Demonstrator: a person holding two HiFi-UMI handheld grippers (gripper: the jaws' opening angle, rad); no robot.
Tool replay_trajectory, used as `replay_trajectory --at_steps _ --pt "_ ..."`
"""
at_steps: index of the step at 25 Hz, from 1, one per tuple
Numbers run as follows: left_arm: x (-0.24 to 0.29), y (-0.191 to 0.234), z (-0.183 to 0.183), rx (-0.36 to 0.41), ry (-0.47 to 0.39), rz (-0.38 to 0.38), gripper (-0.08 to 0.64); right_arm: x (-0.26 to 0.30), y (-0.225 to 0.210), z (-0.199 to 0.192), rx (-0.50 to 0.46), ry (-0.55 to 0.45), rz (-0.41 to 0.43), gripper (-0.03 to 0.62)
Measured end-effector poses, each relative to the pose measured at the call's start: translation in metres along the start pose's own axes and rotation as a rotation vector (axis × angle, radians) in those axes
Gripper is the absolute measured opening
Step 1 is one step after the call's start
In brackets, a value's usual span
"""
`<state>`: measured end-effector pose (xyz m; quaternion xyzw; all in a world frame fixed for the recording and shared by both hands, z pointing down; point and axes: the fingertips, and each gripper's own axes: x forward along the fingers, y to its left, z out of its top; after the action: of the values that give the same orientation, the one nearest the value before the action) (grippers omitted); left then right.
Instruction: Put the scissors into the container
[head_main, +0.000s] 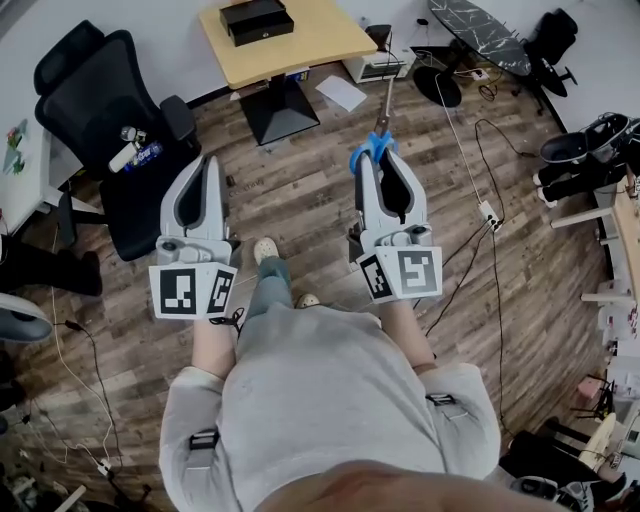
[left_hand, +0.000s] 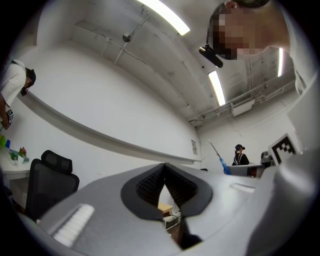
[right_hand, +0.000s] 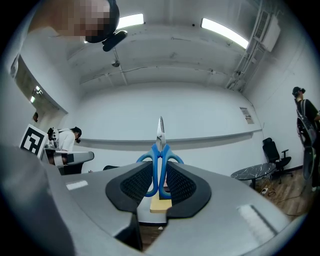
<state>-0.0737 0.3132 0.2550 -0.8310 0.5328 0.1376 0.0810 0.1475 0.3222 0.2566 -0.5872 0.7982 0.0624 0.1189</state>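
2 hand-held grippers, 1 pair of scissors gripped, above a wood floor.

Listed by size: 1 wood plank floor (head_main: 300, 180); 1 black office chair (head_main: 100, 110) at the left; 1 wooden table (head_main: 310, 45) ahead, with 1 black container (head_main: 256, 20) on its top, well apart from the scissors; left gripper (head_main: 208, 160) (left_hand: 164, 172), jaws pressed together with nothing between them; right gripper (head_main: 375, 158) (right_hand: 160, 175), jaws clamped on the blue handles of the scissors (head_main: 380, 125) (right_hand: 160, 147), with the blades pointing out past the jaw tips toward the table.
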Motion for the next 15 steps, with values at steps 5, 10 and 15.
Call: replay_trajectory --at_steps 5,10,15 --pt "0.036 0.033 -0.017 -0.014 -0.007 -0.003 0.057 0.045 -0.004 -0.015 -0.013 0.006 -0.013 0.089" --pt "0.091 0.073 -0.025 -0.016 -0.026 -0.024 0.057 0.109 -0.012 -0.022 -0.019 -0.008 -0.037 0.089" --pt "0.149 0.116 -0.03 -0.014 -0.044 -0.044 0.057 0.176 -0.018 -0.027 -0.03 -0.032 -0.062 0.089"
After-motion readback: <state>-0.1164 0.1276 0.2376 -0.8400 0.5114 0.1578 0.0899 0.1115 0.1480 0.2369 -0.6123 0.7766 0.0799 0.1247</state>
